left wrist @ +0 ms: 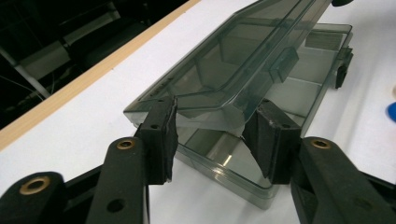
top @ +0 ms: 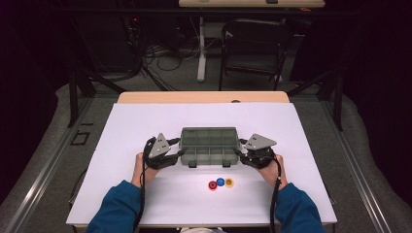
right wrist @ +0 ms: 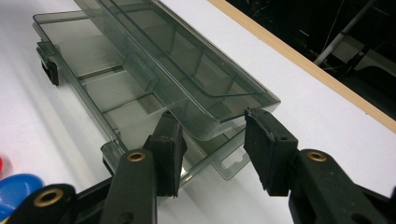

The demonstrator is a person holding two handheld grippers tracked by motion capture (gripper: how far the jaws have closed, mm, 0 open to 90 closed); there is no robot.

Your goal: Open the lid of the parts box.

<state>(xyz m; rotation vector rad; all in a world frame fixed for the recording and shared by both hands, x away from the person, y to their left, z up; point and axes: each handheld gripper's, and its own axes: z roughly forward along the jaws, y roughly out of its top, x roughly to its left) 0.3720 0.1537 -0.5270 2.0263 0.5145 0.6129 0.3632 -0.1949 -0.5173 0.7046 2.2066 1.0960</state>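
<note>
Box: smoky clear plastic compartment box (top: 209, 145) at the centre of the high view, on the white sheet of the bench (top: 145, 121), long side across the frame.
Lid: hinged lid (left wrist: 224, 70) lifted partway off the tray and tilted; in the left gripper view it runs from lower centre to upper right, in the right gripper view (right wrist: 187, 65) from upper left to centre.
Tray: open base (right wrist: 98, 88) with dividers, flat on the bench; black latch clips at its front edge.
Left gripper: left gripper (top: 171, 154) at the left end of the box, held by the hand at lower left of centre. Left gripper view: fingers (left wrist: 161, 135) stand either side of the lid's end corner; the right one touches the lid edge, the left one sits at the other corner. Whether they press I cannot tell.
Right gripper: right gripper (top: 243, 154) at the right end of the box. Right gripper view: fingers (right wrist: 268, 147) straddle the lid's end; the left one rests against the lid and tray edge, the right one stands a little off the lid's corner. Fingers apart.
Tokens: red (top: 212, 185), blue (top: 220, 181) and yellow (top: 229, 183) round tokens just below the box in the high view, touching in a row.
Sleeves: blue sleeves (top: 116, 208) enter from the bottom edge.
</note>
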